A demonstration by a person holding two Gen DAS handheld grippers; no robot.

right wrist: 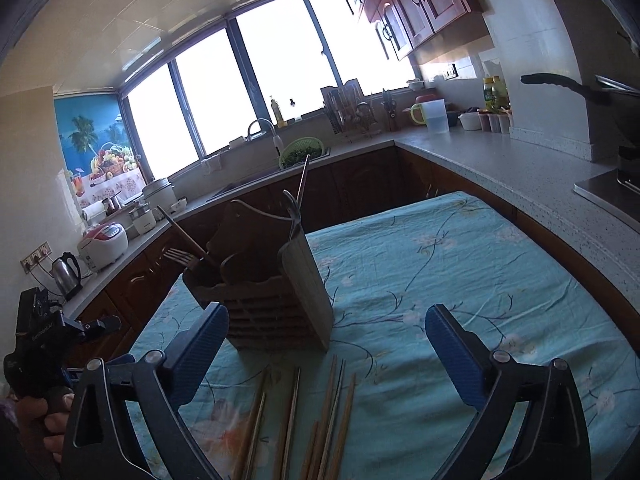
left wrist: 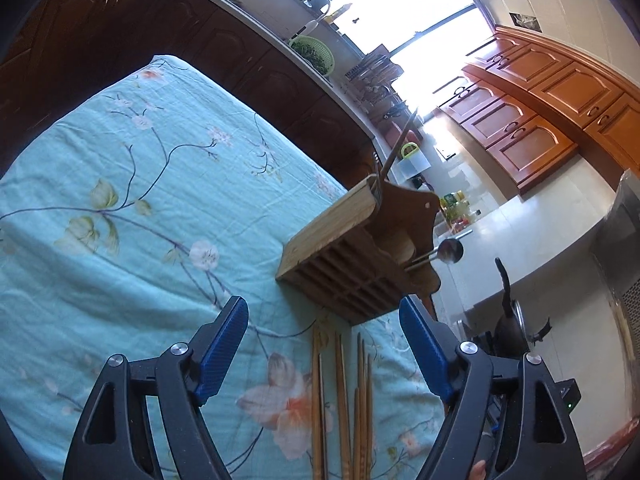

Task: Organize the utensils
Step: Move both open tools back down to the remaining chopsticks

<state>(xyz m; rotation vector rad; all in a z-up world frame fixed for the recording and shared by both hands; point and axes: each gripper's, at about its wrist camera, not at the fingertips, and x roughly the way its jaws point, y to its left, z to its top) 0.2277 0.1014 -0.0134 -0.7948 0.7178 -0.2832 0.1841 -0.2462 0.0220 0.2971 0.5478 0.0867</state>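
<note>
Kitchen, table with teal floral cloth (left wrist: 120,240). Wooden chopsticks (left wrist: 344,400) lie loose on cloth between wide-spread fingers of left gripper (left wrist: 322,344); right gripper (right wrist: 326,340) also wide, nothing held. Wooden utensil holder (right wrist: 264,288) just beyond fingertips. Chopsticks look light, stiff, thin, likely to roll; better pinch mid-length.

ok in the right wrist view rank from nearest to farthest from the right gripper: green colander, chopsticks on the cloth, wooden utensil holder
1. chopsticks, lying on the tablecloth between the open right gripper fingers
2. wooden utensil holder, just beyond, slightly left
3. green colander, far back by the sink
</note>
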